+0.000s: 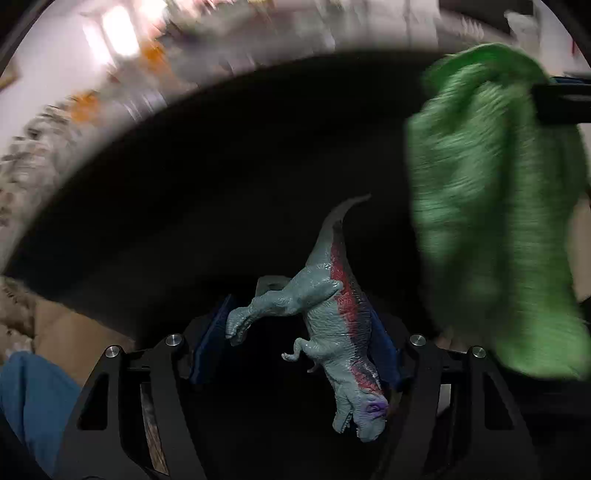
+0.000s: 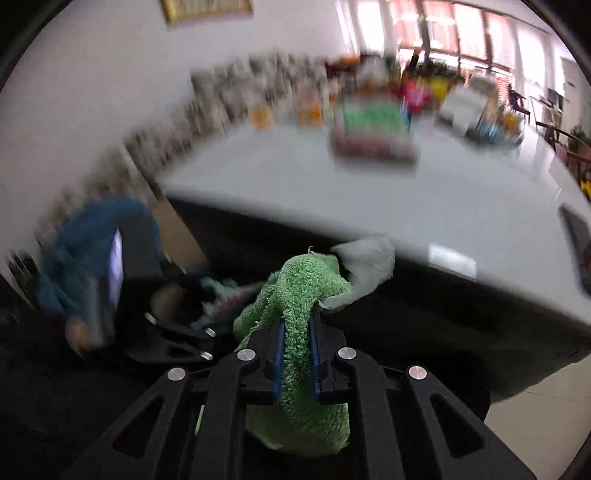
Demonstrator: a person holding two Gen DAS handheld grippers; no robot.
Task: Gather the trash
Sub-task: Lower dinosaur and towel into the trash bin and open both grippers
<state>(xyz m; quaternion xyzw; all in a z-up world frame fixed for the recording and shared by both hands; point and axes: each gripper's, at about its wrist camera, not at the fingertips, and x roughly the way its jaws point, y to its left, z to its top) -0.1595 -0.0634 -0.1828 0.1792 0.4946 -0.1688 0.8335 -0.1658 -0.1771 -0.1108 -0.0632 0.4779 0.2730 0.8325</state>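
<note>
Left tongs (image 1: 295,332) angled steeply down, jaws apart; right tongs (image 2: 295,354) likewise, jaws nearly closed, clamped.

Right claw (image 2: 295,354) pinching a green fuzzy cloth (image 2: 299,295) between its blue pads, pale crumpled wrapper (image 2: 365,269) sitting just beyond the cloth, white counter (image 2: 369,192) blurring behind, left claw (image 2: 207,314) showing at left

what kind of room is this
Probably a lived-in home or playroom, though the blur leaves doubt: a large white table with colourful clutter at its far end, a framed picture and big windows.
</note>
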